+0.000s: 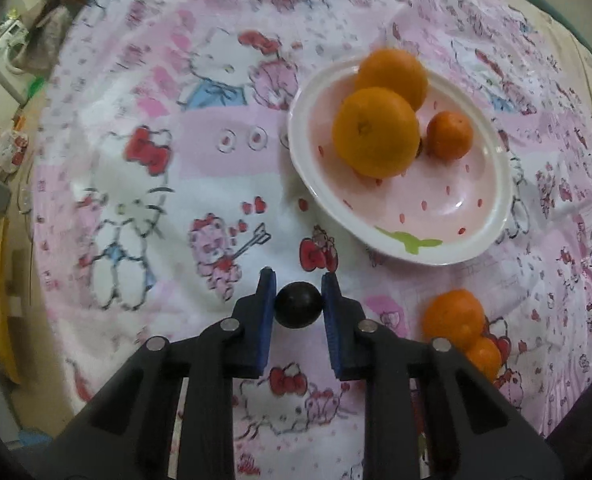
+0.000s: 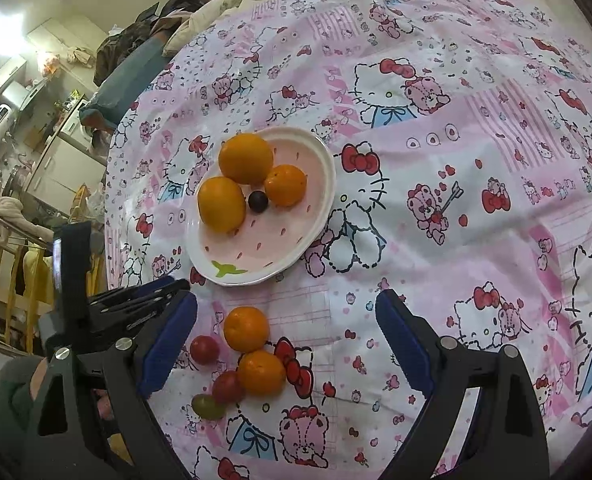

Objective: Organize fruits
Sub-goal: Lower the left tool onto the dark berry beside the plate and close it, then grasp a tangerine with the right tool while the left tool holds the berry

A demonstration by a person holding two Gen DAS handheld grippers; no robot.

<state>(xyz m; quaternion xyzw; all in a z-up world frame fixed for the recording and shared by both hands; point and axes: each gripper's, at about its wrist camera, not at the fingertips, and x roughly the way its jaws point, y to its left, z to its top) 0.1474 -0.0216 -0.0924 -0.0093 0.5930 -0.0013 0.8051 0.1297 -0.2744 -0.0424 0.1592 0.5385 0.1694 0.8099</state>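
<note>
1. Pinching a dark grape [image 1: 298, 305] between its blue pads, the left gripper [image 1: 298, 312] is holding it above the sheet [image 1: 176, 184], apparently bound for the plate [image 1: 491, 216].
2. Three oranges [image 1: 375, 131] and another grape [image 2: 258, 201] are already sitting on the plate.
3. The right gripper [image 2: 286, 344] is hanging wide open, empty, over loose fruit [image 2: 246, 329].
4. A cluttered room [image 2: 28, 128] is crowding the bed's edge.

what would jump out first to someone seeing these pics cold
The bright oranges piled in the pink strawberry plate stand out against the pink cartoon bedsheet. Next, the left gripper is shut on a small dark grape just in front of the plate. The right gripper hangs open above a loose cluster of small oranges and tomatoes on the sheet.
</note>
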